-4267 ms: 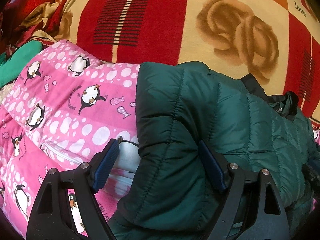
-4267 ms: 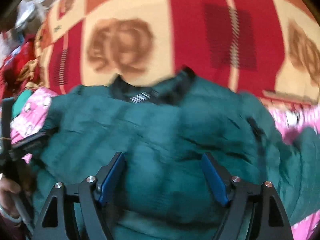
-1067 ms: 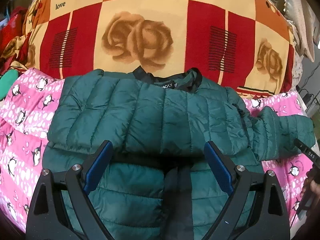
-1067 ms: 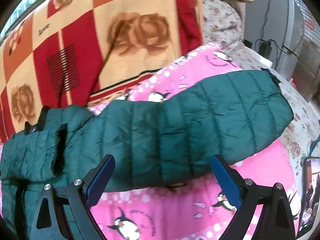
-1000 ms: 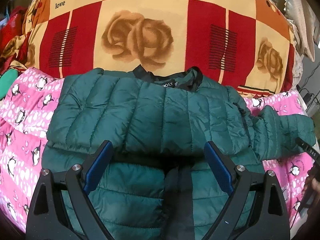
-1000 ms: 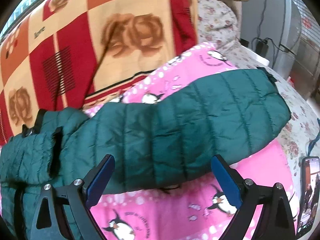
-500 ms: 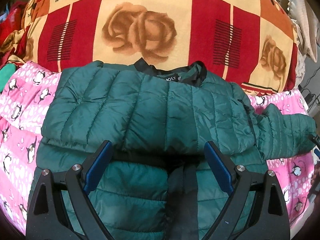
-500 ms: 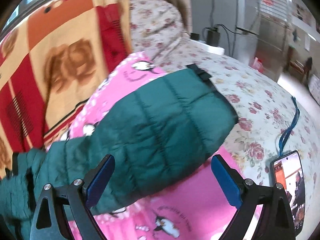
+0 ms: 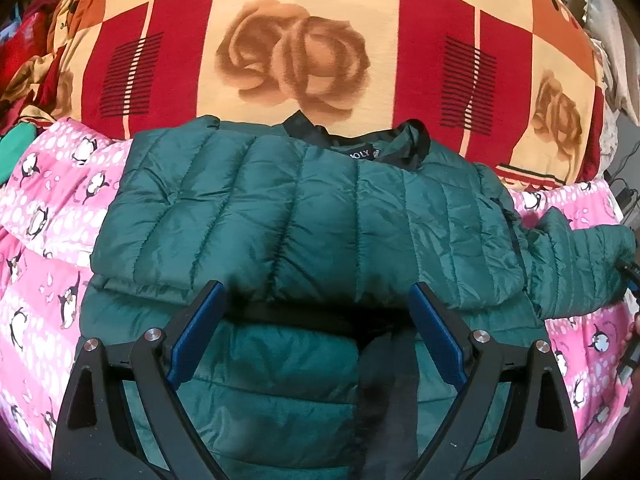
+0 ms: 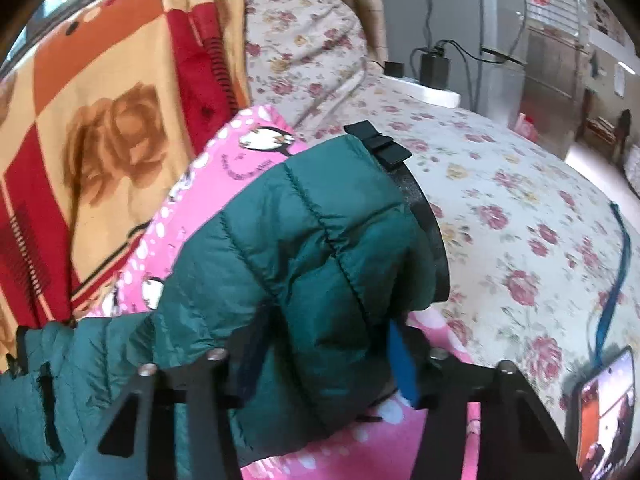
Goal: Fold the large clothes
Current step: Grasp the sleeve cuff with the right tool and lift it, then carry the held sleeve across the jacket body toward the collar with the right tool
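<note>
The jaws of the right gripper point(image 10: 324, 364) have just been closing and now pinch the cuff end of the green jacket's sleeve point(image 10: 320, 240). The jaws of the left gripper point(image 9: 318, 322) stand spread above the jacket point(image 9: 304, 208), which lies on the pink penguin blanket point(image 9: 48, 216) on the bed point(image 10: 520, 184).

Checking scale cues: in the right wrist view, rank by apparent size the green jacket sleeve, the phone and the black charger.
1. green jacket sleeve
2. phone, partly cut off
3. black charger, though it is farthest away
</note>
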`<state>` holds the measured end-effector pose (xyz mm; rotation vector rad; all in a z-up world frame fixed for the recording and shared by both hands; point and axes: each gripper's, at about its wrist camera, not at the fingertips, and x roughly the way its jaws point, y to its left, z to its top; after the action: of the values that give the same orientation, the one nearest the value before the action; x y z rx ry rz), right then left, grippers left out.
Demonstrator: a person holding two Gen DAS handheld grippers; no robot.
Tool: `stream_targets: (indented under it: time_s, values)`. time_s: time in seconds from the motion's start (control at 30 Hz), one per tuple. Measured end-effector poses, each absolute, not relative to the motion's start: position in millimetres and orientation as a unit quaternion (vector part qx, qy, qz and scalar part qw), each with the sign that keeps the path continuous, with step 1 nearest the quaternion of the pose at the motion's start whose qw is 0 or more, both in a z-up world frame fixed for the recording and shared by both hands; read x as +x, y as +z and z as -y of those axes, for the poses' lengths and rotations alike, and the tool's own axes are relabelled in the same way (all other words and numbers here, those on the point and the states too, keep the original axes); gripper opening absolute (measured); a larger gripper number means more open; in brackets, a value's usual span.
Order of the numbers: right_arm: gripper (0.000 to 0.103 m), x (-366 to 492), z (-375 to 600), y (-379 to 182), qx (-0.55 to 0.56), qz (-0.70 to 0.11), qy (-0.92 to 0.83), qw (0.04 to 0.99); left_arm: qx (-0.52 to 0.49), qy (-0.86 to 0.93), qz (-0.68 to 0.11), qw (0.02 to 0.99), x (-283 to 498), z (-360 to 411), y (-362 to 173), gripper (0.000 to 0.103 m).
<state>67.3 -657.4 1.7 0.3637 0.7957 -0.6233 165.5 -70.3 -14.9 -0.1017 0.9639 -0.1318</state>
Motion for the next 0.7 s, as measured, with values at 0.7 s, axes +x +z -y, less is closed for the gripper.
stream_targets:
  time_s: [0.7]
  values:
    - [0.024, 74.3, 531.0, 52.3, 0.229, -0.331, -0.056, 0.914, -0.047, -0.044, -0.436, 0.897, 153.6, 43.8, 8.3, 0.092]
